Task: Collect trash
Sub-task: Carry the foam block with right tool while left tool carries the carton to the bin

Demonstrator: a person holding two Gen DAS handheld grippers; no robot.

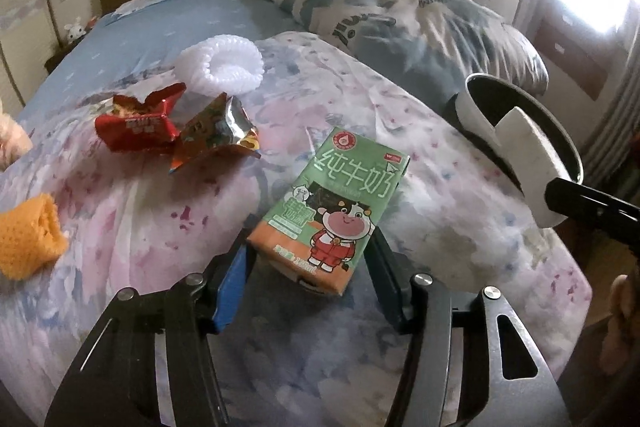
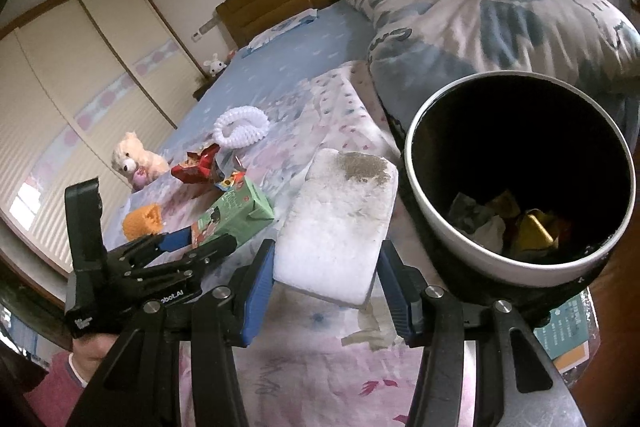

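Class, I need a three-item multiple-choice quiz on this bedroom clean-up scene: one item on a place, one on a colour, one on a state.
1. Where is the milk carton?
A. In the bin
B. On the floral quilt, between the left gripper fingers
C. On the headboard

2. What colour is the bin rim?
A. White
B. Red
C. Green

3. The right gripper is:
A. Open and empty
B. Out of view
C. Shut on a white foam block

Answers:
1 B, the carton lies on the quilt with a finger on either side.
2 A, a white band rings the dark opening.
3 C, the block sits clamped between both blue fingers.
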